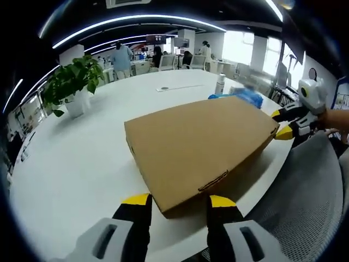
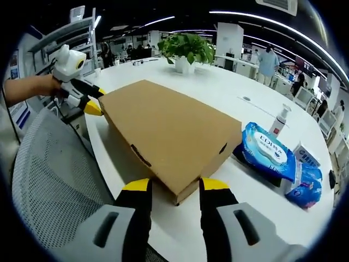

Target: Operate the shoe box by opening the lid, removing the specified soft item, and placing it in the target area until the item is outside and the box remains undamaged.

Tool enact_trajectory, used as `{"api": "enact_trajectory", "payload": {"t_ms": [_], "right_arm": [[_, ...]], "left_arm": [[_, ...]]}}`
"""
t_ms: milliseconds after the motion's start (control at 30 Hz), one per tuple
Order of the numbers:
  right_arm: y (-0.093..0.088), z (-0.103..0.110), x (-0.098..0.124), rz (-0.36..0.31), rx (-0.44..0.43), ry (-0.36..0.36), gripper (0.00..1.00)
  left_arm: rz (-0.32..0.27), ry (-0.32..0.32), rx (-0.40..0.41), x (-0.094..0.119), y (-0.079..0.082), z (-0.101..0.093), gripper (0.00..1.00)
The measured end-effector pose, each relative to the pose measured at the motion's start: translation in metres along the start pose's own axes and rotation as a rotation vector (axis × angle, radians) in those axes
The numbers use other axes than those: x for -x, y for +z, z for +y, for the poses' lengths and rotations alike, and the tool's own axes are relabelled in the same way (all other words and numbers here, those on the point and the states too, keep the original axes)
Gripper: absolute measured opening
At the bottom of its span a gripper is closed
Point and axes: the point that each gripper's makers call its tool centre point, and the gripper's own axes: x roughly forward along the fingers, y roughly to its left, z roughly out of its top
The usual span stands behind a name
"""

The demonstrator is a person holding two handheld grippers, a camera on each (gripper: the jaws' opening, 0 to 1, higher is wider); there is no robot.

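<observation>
A shut brown cardboard shoe box (image 1: 199, 144) lies flat on the white round table (image 1: 71, 164). My left gripper (image 1: 179, 201) is open, its yellow tips on either side of the box's near corner. At the box's far end my right gripper (image 1: 283, 124), held by a hand, also straddles the edge. In the right gripper view the same box (image 2: 169, 128) stretches away from my open right gripper (image 2: 174, 185), whose tips flank its near corner. My left gripper (image 2: 96, 100) sits at the box's far left corner. The lid is down, so whatever is inside stays hidden.
Blue wet-wipe packs (image 2: 267, 150) and a small spray bottle (image 2: 279, 123) lie beside the box. A potted plant (image 2: 188, 49) stands further along the table. A grey mesh chair (image 2: 54, 180) is against the table's edge. People stand far back in the office.
</observation>
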Motion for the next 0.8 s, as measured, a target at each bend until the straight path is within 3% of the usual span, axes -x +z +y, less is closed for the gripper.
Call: {"api": "enact_trajectory", "payload": {"t_ms": [367,800], "right_arm": [[0.011,-0.009,-0.012,0.003,0.012,0.011,0.32],[0.031,-0.022,-0.035,-0.006,0.016,0.023,0.31]], "left_arm": [[0.013,0.005,0.011,-0.005,0.007,0.011,0.40],[0.028,0.017,0.008,-0.019,0.022,0.039,0.40]]}}
